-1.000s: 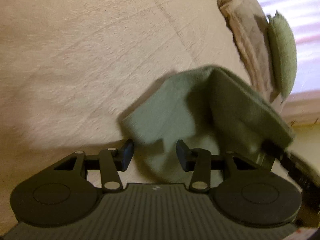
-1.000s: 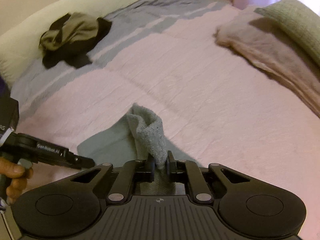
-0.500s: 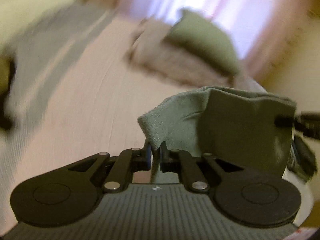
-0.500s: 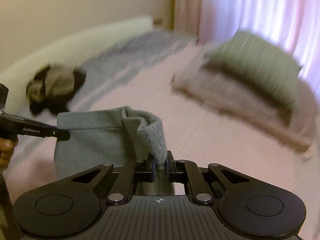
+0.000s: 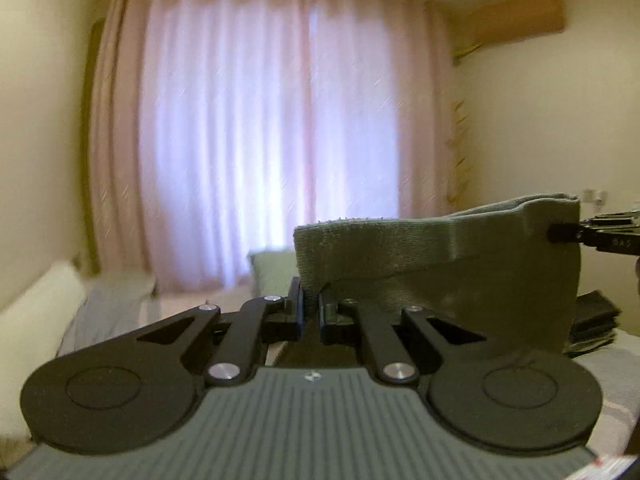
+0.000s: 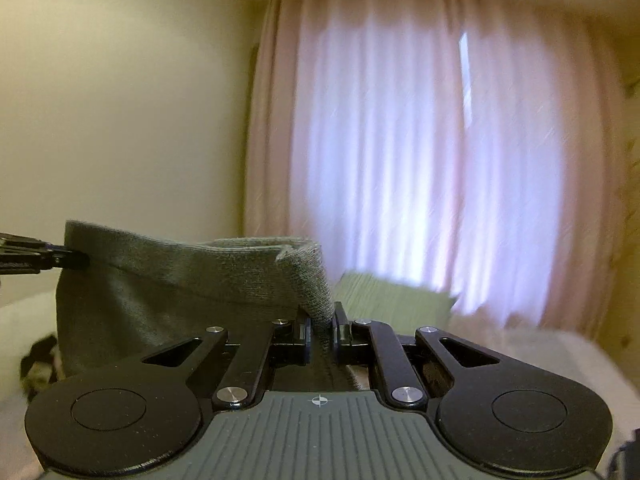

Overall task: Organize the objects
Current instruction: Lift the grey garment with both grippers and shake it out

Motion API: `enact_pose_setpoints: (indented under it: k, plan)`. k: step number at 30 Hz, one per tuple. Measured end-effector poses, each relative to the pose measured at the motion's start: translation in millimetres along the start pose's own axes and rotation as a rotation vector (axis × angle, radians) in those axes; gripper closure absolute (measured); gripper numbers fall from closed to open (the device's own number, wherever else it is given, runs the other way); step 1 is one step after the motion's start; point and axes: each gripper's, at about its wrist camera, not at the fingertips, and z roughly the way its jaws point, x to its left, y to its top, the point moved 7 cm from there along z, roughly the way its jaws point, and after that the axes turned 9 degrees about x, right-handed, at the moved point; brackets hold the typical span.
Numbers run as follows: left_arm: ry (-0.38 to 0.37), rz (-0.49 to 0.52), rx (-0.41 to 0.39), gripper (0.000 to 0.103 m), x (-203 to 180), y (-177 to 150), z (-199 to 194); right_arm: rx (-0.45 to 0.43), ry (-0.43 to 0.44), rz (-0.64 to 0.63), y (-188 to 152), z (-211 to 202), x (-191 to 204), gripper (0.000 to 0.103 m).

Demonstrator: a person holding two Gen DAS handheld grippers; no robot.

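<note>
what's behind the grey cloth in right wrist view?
Behind the grey cloth, a green pillow and pink curtain show. The cloth covers the bed area directly behind it.

A grey-green knitted cloth (image 5: 420,264) hangs in the air in front of the pink curtain (image 5: 256,128), stretched out sideways with its ribbed hem uppermost and its body drooping below. One top corner is pinched at the left of the span and the other at the right, the latter folded over into a small flap. Its lower edge is hidden, well below the curtain's bright middle.
</note>
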Motion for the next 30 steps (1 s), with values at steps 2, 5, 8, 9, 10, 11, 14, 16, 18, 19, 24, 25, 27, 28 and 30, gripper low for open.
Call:
enact_pose_setpoints:
  k: [2,5,8,9,10,11,14,16,18,19,24,25,27,28,30]
  plan:
    - [-0.031,0.029,-0.040,0.099,-10.5,7.6,-33.1,-0.047,-0.045,0.028,2.4,-38.3,15.3,0.098]
    - [-0.067,0.064,-0.092,0.099,-21.0,19.2,-82.0,-0.107,-0.104,0.060,4.9,-95.2,39.8,0.098]
    - [-0.090,0.098,-0.149,0.099,-30.5,40.7,-126.2,-0.161,-0.137,0.064,15.9,-150.6,65.2,0.098]
    - [-0.096,0.112,-0.173,0.099,-34.1,48.7,-140.2,-0.184,-0.147,0.054,21.8,-168.9,73.4,0.098]
    - [-0.103,0.126,-0.199,0.099,-38.7,58.3,-155.0,-0.203,-0.156,0.045,27.9,-180.0,81.3,0.098]
    - [-0.108,0.136,-0.224,0.099,-41.1,68.8,-165.9,-0.230,-0.166,0.038,35.7,-197.0,86.9,0.098]
    - [-0.112,0.175,-0.307,0.099,-51.8,98.7,-206.5,-0.310,-0.180,0.046,59.8,-241.5,96.7,0.098]
    - [-0.123,0.175,-0.336,0.099,-57.1,114.4,-226.7,-0.355,-0.189,0.036,73.4,-267.5,103.5,0.098]
    - [-0.137,0.172,-0.345,0.099,-63.1,126.0,-231.3,-0.376,-0.204,0.019,81.1,-282.7,107.5,0.098]
    - [-0.139,0.176,-0.342,0.099,-65.9,128.4,-234.2,-0.380,-0.207,0.014,83.5,-288.0,107.2,0.098]
    - [-0.147,0.166,-0.254,0.098,-77.6,122.8,-177.3,-0.318,-0.202,0.019,65.9,-269.0,87.3,0.098]
    - [-0.149,0.155,-0.224,0.098,-76.5,117.9,-149.7,-0.296,-0.199,0.025,58.2,-253.4,79.0,0.098]
    - [-0.147,0.135,-0.158,0.098,-77.9,106.3,-99.4,-0.238,-0.185,0.051,38.8,-206.2,53.6,0.098]
    - [-0.146,0.121,-0.119,0.099,-78.0,100.5,-68.3,-0.204,-0.177,0.065,27.3,-178.9,39.4,0.098]
    - [-0.136,0.089,-0.036,0.099,-76.5,89.3,0.6,-0.129,-0.161,0.087,9.5,-129.0,3.7,0.098]
